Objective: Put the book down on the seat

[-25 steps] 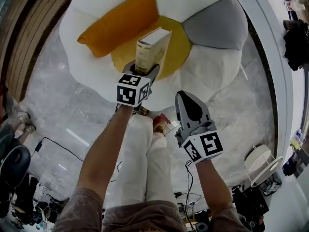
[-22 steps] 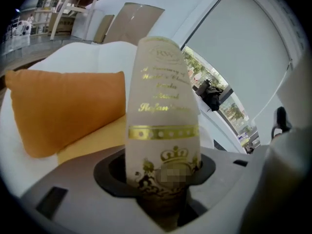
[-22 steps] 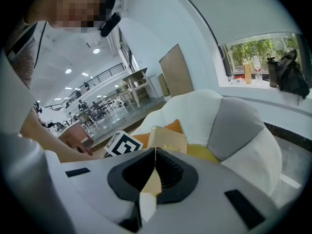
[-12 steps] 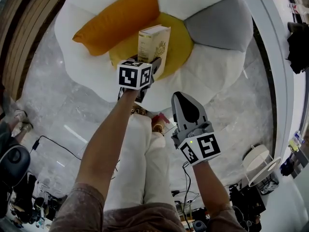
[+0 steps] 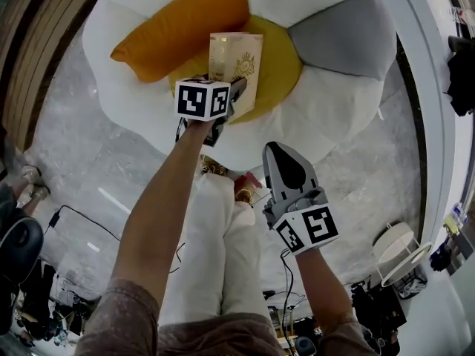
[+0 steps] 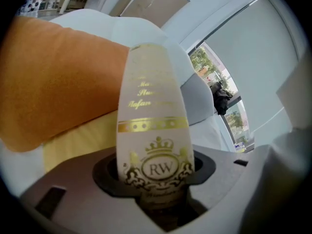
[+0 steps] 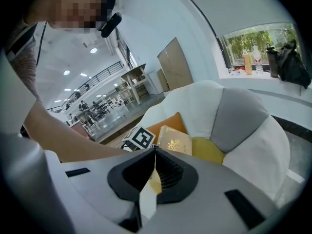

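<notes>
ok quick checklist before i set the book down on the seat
1. Grip on book: ok, left gripper is closed on its lower end.
2. Book over the seat: ok, it hangs above the yellow centre.
3. Landing spot free: ok, bare yellow shows beside the book.
4. Cushion out of the way: ok, it lies left of the book.
5. Book flat: not ok, it is upright.
6. Book touching the seat: cannot tell.
7. Right gripper clear: ok, shut, empty, short of the chair.

Orange cushion [image 5: 182, 28]; marble floor [image 5: 74, 162] borders a wooden-slat wall [image 5: 30, 43].
</notes>
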{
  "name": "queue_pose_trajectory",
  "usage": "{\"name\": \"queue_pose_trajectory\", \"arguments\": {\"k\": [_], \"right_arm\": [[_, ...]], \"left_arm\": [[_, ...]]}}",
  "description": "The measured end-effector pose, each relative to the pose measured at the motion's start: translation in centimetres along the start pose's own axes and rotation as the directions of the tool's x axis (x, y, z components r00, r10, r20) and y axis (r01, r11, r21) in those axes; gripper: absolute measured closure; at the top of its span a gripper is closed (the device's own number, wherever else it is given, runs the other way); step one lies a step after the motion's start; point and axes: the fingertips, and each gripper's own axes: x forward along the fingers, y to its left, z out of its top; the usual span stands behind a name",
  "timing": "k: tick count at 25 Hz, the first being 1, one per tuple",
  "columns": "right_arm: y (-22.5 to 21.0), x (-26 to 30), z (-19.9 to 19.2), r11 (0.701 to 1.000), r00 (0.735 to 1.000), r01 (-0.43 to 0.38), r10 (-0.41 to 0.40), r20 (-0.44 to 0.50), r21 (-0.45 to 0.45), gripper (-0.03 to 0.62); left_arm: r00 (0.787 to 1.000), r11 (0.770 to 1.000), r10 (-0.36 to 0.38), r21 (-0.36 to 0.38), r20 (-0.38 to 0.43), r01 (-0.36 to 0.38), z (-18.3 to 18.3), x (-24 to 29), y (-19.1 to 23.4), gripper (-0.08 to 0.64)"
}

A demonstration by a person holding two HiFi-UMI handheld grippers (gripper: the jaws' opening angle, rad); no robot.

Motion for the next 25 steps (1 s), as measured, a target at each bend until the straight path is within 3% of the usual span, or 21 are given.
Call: {"name": "queue_pose_trajectory", "arguments": {"k": [4,7,14,19,25], "right_arm": [[0.0,-0.1,0.4,1.000,1.000,-0.005,0.005,0.000,-0.006,0.571],[0.2,-0.2,0.3,1.000,1.000,-0.004,0.004,-0.003,-0.010,0.571],[0.8,0.1,0.2,1.000,1.000,-0.014,0.014,-0.012,-0.013,0.571],[1.5,0.4,0.1,1.000,1.000,-0.023,0.022,-0.014,-0.013,0.571],[1.3,0.6,-0.2,1.000,1.000,-0.023,0.023,-0.015,-0.014,0.571]], "left_arm": [[0.999,0.999,0.033,0.013,-0.004,-0.033,-0.1,-0.5,0.6,0.318],[0.999,0.999,0.042,-0.019,0.009,-0.042,-0.5,-1.1,1.2,0.311],[0.992,0.992,0.126,-0.001,0.011,-0.126,-1.0,-1.9,3.3,0.240],[0.977,0.976,0.207,0.053,0.060,-0.210,-0.9,-2.4,4.8,0.182],[0.963,0.958,0.263,0.097,0.060,-0.268,-0.9,-3.1,5.7,0.104]]}}
